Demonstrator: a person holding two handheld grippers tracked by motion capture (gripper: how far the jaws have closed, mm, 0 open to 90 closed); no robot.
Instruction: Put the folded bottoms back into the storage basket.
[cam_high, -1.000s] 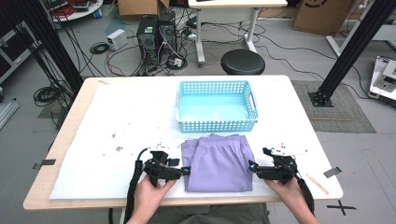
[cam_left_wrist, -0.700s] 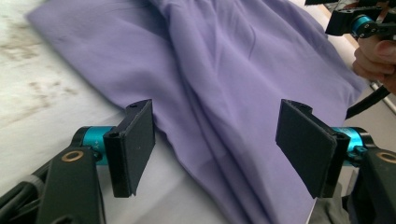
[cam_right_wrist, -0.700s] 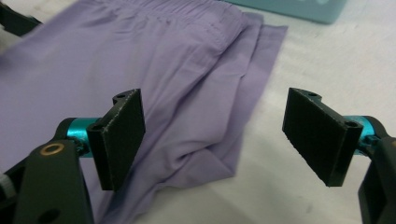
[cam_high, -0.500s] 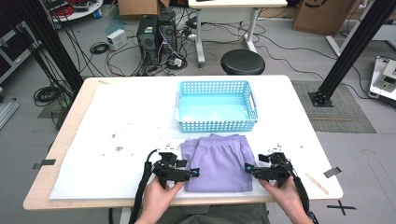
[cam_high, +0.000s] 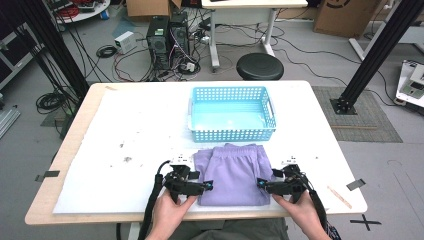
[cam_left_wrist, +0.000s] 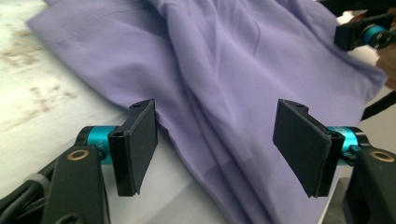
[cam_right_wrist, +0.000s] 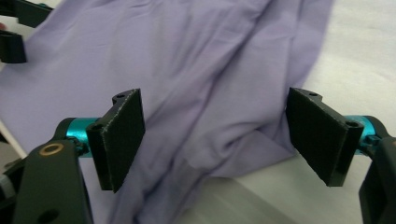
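A folded purple garment (cam_high: 234, 173) with an elastic waistband lies on the white table (cam_high: 125, 130) near its front edge. My left gripper (cam_high: 206, 185) sits at the garment's near left corner, and in the left gripper view it (cam_left_wrist: 219, 144) stands open with the purple cloth (cam_left_wrist: 224, 70) running between its jaws. My right gripper (cam_high: 260, 184) is at the near right corner. In the right gripper view it (cam_right_wrist: 215, 140) is open too, its jaws straddling a crumpled fold of the cloth (cam_right_wrist: 196, 93). Each gripper points inward at the garment's edge.
A light blue perforated basket (cam_high: 232, 113) stands just behind the garment, its inside bare. Small dark specks dot the table at the left (cam_high: 125, 159). A strip of tape (cam_high: 355, 184) and a thin stick (cam_high: 339, 196) lie near the right front corner.
Both grippers have moved inward toward the garment's near corners, and their jaws now reach over its edges. The garment itself lies as before.
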